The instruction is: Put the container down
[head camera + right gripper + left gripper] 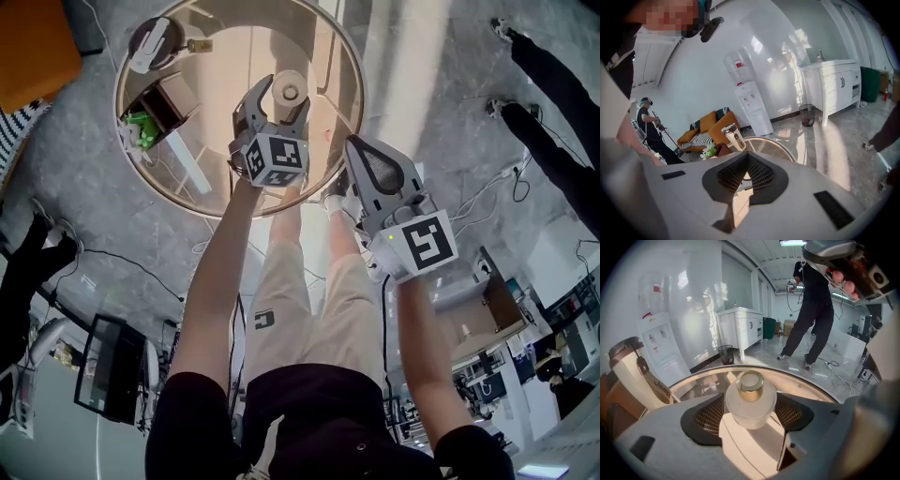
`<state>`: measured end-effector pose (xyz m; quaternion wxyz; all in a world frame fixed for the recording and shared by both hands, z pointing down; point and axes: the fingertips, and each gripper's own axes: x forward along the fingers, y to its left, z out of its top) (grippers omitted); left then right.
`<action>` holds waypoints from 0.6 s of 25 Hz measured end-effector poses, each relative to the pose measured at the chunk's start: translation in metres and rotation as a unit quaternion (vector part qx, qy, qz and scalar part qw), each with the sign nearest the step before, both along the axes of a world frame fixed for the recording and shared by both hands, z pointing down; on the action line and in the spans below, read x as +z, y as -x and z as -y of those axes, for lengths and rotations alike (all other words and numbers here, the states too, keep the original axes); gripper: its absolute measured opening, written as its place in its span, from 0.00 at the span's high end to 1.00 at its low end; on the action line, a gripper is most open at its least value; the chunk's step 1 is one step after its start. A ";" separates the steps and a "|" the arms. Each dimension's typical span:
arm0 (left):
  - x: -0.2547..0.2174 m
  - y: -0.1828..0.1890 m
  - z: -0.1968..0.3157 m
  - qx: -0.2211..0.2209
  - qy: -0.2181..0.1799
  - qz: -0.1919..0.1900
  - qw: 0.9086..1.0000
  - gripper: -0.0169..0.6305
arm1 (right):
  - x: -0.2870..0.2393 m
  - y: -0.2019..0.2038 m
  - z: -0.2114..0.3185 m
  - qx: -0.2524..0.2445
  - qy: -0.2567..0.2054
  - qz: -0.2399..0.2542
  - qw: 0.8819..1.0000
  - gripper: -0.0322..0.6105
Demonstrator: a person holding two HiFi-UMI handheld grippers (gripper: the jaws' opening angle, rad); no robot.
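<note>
The container (289,92) is a small frosted white jar with a gold cap (751,382). It sits between the jaws of my left gripper (284,95), which is shut on its sides over the round glass table (127,122). In the left gripper view the jar (750,404) fills the notch between the mesh pads (708,416); its base is hidden, so I cannot tell whether it touches the glass. My right gripper (362,156) hangs off the table's near right edge, shut and holding nothing (746,180).
A cream tumbler with a brown lid (150,42) lies at the table's far left, with a dark box (164,98) and a green item (141,127) beside it. A person's legs (811,310) stand beyond the table. Cables (497,187) trail on the floor at right.
</note>
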<state>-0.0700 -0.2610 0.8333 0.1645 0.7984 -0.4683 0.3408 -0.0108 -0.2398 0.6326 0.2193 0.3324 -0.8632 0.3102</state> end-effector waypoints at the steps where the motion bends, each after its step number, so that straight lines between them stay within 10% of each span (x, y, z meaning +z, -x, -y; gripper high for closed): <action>1: -0.004 0.000 0.000 0.000 -0.004 0.000 1.000 0.45 | -0.002 -0.001 -0.001 0.001 -0.001 0.001 1.000 0.95; 15: -0.098 0.004 -0.020 -0.059 -0.081 -0.006 0.995 0.45 | -0.043 -0.012 -0.037 -0.015 -0.041 0.020 0.999 0.95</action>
